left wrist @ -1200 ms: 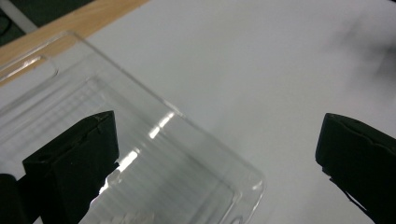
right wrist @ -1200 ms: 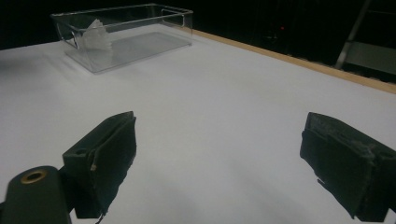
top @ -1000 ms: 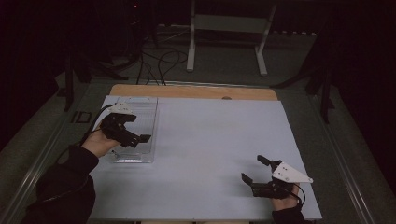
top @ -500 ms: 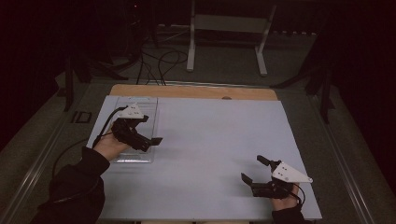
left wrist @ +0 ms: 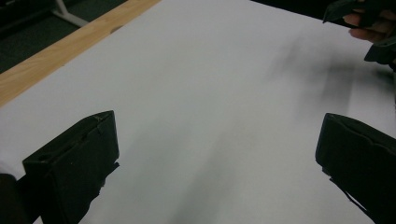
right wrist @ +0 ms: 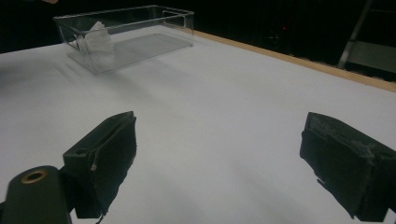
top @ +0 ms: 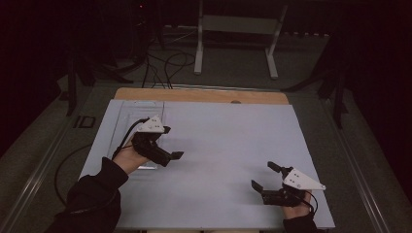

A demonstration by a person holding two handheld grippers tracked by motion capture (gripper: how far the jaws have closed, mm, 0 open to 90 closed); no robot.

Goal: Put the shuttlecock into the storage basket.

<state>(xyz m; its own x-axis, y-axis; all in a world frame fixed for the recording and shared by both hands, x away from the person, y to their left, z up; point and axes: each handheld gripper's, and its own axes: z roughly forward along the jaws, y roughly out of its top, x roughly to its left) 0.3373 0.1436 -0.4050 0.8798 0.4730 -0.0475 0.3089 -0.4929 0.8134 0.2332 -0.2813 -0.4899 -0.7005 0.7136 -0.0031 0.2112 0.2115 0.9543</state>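
Our left gripper (top: 167, 145), jaws spread wide and empty, hangs above the white-covered desk (top: 228, 145) at the near end of the clear rectangular plastic bin (right wrist: 126, 37). Our right gripper (top: 265, 177), equally wide, rests well apart near the front edge. A crumpled white wad (right wrist: 96, 39), possibly tissue, lies inside the bin. We judge the placing step complete; next, find another item.

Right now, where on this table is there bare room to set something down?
The widest bare patch is the white sheet between the left gripper and the right gripper, running back to the wooden edge. The far right side is bare too. It is crowded at the left, where the clear bin holds something white and crumpled.
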